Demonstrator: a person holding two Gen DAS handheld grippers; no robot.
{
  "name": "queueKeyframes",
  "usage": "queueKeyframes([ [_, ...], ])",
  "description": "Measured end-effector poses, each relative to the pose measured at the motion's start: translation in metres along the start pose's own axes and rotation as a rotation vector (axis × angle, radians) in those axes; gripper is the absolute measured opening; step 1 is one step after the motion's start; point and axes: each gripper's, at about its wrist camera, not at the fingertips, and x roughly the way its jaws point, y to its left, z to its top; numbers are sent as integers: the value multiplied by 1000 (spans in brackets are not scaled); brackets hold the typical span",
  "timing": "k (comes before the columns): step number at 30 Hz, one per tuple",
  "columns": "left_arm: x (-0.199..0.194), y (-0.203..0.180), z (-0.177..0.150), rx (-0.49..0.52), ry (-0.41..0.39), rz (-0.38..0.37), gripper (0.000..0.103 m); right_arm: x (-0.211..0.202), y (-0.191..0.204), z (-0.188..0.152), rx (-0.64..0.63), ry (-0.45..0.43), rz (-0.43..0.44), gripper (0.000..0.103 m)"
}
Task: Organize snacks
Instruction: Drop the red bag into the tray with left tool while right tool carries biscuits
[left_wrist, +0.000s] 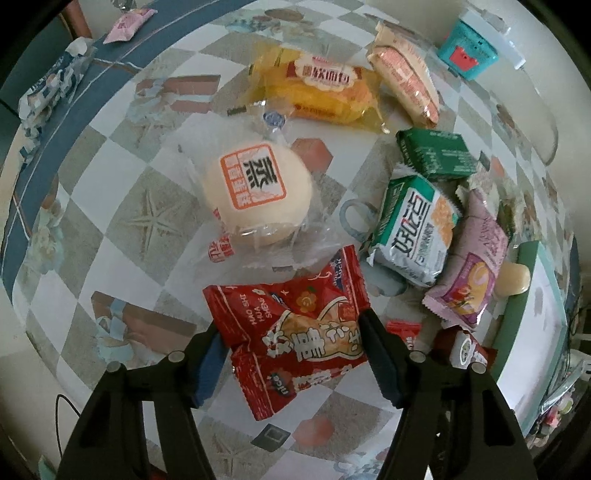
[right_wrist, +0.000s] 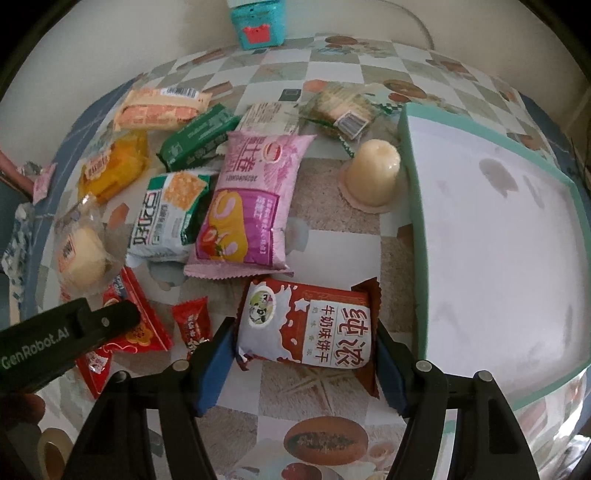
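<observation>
Red peanut packet (left_wrist: 295, 328) sits between the left gripper (left_wrist: 291, 354) pads, which press both its edges. Right gripper (right_wrist: 306, 354) clamps the milk biscuit packet (right_wrist: 306, 328) just beside the tray (right_wrist: 413, 229) rim; bare checkered tablecloth (right_wrist: 332, 251) lies ahead.

Tray (right_wrist: 480, 221) interior free; jelly cup (right_wrist: 375, 173) beside its wall.

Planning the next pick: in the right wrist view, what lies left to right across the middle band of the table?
Round bun in clear wrap → green-and-white cracker pack → pink roll-cake pack → jelly cup → green-edged white tray.
</observation>
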Motion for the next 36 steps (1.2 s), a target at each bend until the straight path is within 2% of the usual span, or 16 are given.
queueKeyframes([
  [9, -26, 2, 1, 6, -59, -19, 69, -20, -18, 13, 43, -20, 52, 72],
  [13, -43, 3, 0, 3, -96, -37, 69, -45, -34, 12, 46, -43, 74, 72],
  [20, -71, -5, -4, 23, -164, -67, 69, -56, -30, 19, 54, -95, 82, 72],
  [27, -67, -31, -11, 57, -165, -120, 69, -66, -63, 23, 149, -114, 68, 72],
  [36, -68, -104, -17, 181, -176, -155, 69, -73, -128, 35, 322, -138, 24, 72],
])
